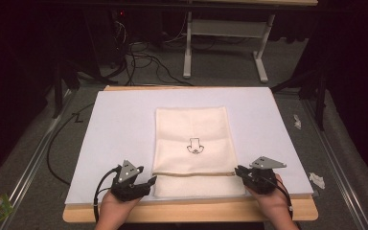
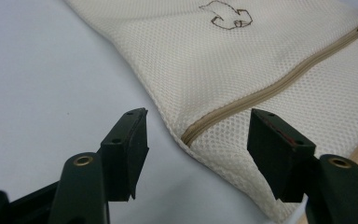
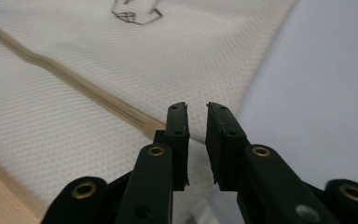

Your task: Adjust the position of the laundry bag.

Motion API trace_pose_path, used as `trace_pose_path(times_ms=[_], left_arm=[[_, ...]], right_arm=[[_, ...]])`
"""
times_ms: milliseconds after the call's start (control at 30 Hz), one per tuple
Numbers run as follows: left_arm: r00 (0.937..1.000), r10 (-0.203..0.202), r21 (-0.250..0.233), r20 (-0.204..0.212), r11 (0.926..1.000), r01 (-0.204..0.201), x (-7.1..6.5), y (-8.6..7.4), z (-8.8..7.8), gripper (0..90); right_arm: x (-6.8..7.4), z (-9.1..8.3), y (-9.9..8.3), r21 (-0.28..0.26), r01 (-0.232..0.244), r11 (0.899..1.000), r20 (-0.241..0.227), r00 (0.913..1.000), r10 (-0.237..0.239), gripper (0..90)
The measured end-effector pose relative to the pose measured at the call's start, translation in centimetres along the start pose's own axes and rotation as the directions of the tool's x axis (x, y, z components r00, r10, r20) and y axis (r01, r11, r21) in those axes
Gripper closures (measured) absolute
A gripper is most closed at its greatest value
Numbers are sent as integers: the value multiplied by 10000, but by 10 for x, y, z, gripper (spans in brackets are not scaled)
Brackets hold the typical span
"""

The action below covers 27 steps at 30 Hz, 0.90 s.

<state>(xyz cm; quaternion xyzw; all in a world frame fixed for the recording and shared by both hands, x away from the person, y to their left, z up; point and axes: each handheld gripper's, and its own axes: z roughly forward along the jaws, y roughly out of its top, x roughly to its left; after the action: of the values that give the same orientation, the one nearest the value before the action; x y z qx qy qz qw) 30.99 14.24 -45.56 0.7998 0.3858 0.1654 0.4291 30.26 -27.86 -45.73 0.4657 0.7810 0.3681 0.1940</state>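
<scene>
The left gripper (image 2: pixel 193 140) has its jaws spread wide apart, with nothing between them. In the left gripper view the jaws straddle the near-left edge of a cream mesh bag (image 2: pixel 242 60), level with the end of its tan zipper (image 2: pixel 270 88); whether either jaw touches the fabric cannot be told. In the high view this gripper (image 1: pixel 149 181) sits just beside the bag's lower left corner, held by the person's left hand (image 1: pixel 116 208).

The right gripper (image 3: pixel 196 114) has its jaws drawn nearly together, leaving a narrow slit between the pads. In the right gripper view the bag's edge lies beyond the tips, near the end of the zipper (image 3: pixel 74 79); no fabric is visibly pinched. In the high view this gripper (image 1: pixel 238 171) sits at the bag's right edge, level with the zipper (image 1: pixel 194 174), held by the right hand (image 1: pixel 273 201).

The mesh bag (image 1: pixel 191 129) lies flat near the middle of a white sheet (image 1: pixel 120 124). The zipper runs across its lower part, and a small dark line drawing (image 1: pixel 195 146) is printed above it. The white sheet covers a wooden table (image 1: pixel 196 211), whose near edge is bare. Beyond the table, cables (image 1: pixel 139 60) lie on a grey floor (image 1: pixel 230 62).
</scene>
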Motion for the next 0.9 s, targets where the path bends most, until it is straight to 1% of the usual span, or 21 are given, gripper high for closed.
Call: trace_pose_path(times_ms=[33, 133, 167, 200, 233, 267, 300, 333, 367, 400, 433, 467, 533, 600, 633, 700, 767, 833, 867, 900], left_arm=[[10000, 28, -34, -28, 10000, -28, 0, 0, 0, 381], [10000, 0, -32, 60, 10000, 0, 1, 0, 0, 383], [10000, -56, -100, 62, 9999, 56, 1, 0, 0, 383], [10000, -62, -127, 66, 9999, 62, 1, 0, 1, 391], [10000, -17, -150, 42, 9999, 18, 1, 0, 1, 391], [10000, 61, -271, -57, 9996, -62, 1, 1, 1, 394], [10000, 61, -271, -57, 9996, -62, 1, 1, 1, 400], [9999, 109, -461, -100, 9989, -114, 1, 1, 1, 404], [9999, 109, -461, -100, 9989, -114, 1, 1, 1, 404], [10000, 13, -660, -45, 9978, -16, 0, 1, 2, 404], [10000, 13, -660, -45, 9978, -16, 0, 1, 2, 405], [9999, -21, -799, 166, 9968, 34, 0, 2, 3, 410], [9990, -77, -844, 444, 9964, 114, 0, 3, 7, 410], [9982, -85, -871, 591, 9961, 136, -1, 5, 11, 402], [9982, -85, -871, 591, 9961, 136, -1, 5, 11, 396], [9974, 21, -972, 723, 9953, 49, -6, 9, 15, 395], [9964, 34, -943, 842, 9955, 46, -10, 12, 18, 394], [9958, 108, -918, 909, 9958, -24, -12, 14, 19, 387], [9954, 208, -902, 931, 9958, -123, -15, 16, 20, 383], [9943, 449, -880, 970, 9955, -363, -22, 21, 23, 379]], right_arm=[[-5, 0, -2, 32, -227, 9997, 69, 9997, 226, 767], [-16, 1, -6, 60, -712, 9974, 245, 9972, 711, 691], [-16, 1, -6, 60, -712, 9974, 245, 9972, 711, 691], [-20, 2, -8, 91, -937, 9956, 117, 9955, 936, 684], [-20, 2, -8, 91, -937, 9956, 117, 9955, 936, 684], [-22, 3, -9, 153, -945, 9954, -16, 9955, 945, 694], [-21, 4, -9, 159, -999, 9949, -65, 9950, 1000, 694], [-21, 4, -9, 168, -1036, 9945, -80, 9946, 1038, 692], [-21, 4, -9, 168, -1036, 9945, -80, 9946, 1038, 692], [-21, 5, -9, 317, -1144, 9929, -121, 9933, 1148, 681], [-21, 5, -9, 317, -1144, 9929, -121, 9933, 1148, 681], [-20, 7, -10, 425, -1161, 9923, -174, 9930, 1170, 667], [-21, 7, -9, 552, -1182, 9915, -273, 9924, 1198, 672], [-21, 8, -9, 650, -1102, 9918, -377, 9929, 1128, 687], [-21, 8, -10, 755, -1075, 9913, -435, 9929, 1110, 691], [-19, 9, -11, 1010, -1113, 9886, -562, 9915, 1174, 700], [-18, 9, -13, 949, -1131, 9890, -501, 9917, 1182, 702], [-18, 9, -12, 969, -1178, 9883, -502, 9911, 1231, 704], [-18, 9, -12, 994, -1159, 9883, -534, 9911, 1216, 712], [-18, 10, -12, 1005, -1085, 9890, -560, 9918, 1145, 715]])
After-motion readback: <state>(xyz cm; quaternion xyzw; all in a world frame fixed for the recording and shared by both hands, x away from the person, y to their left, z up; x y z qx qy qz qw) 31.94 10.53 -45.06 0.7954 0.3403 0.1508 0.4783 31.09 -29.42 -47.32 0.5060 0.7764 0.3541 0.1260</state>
